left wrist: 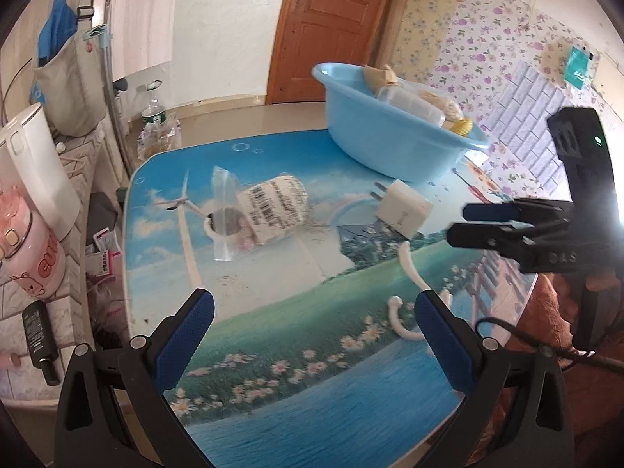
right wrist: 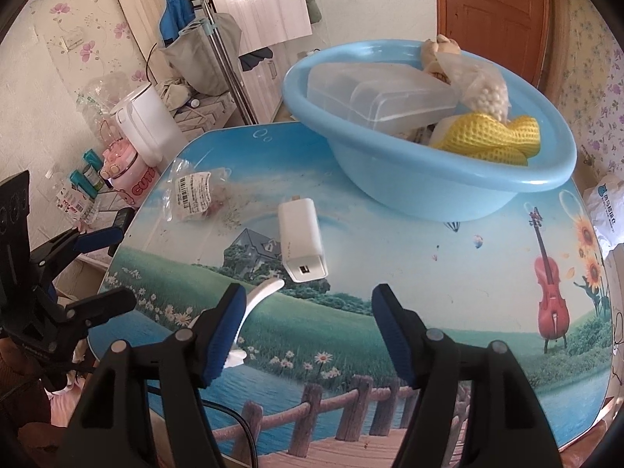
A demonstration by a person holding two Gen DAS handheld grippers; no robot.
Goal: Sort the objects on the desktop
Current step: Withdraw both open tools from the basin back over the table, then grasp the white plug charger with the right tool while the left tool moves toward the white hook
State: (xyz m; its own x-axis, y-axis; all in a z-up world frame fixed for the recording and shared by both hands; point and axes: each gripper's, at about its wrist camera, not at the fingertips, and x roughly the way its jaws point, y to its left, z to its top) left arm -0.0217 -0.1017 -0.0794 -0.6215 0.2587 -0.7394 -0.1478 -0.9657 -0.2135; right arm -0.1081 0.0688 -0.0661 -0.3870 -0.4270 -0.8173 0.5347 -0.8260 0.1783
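Observation:
A white charger block point(right wrist: 301, 240) lies on the picture-printed table point(right wrist: 429, 292), with a white cable point(right wrist: 257, 292) beside it. It also shows in the left wrist view point(left wrist: 403, 209). A clear plastic bag with a labelled packet point(left wrist: 269, 206) lies further left; it also shows in the right wrist view point(right wrist: 193, 195). A light blue basin point(right wrist: 429, 187) holds a clear box, a yellow cloth and a bag of white beads. My left gripper point(left wrist: 314, 331) is open and empty above the table's near edge. My right gripper point(right wrist: 308, 331) is open and empty, just short of the charger.
A white kettle point(right wrist: 146, 128) and a pink container point(right wrist: 124, 179) stand on a side counter left of the table. A plastic bottle point(left wrist: 154, 117) stands beyond the table. A wooden door point(left wrist: 331, 27) is behind. A white plastic bag point(right wrist: 608, 210) lies at the table's right edge.

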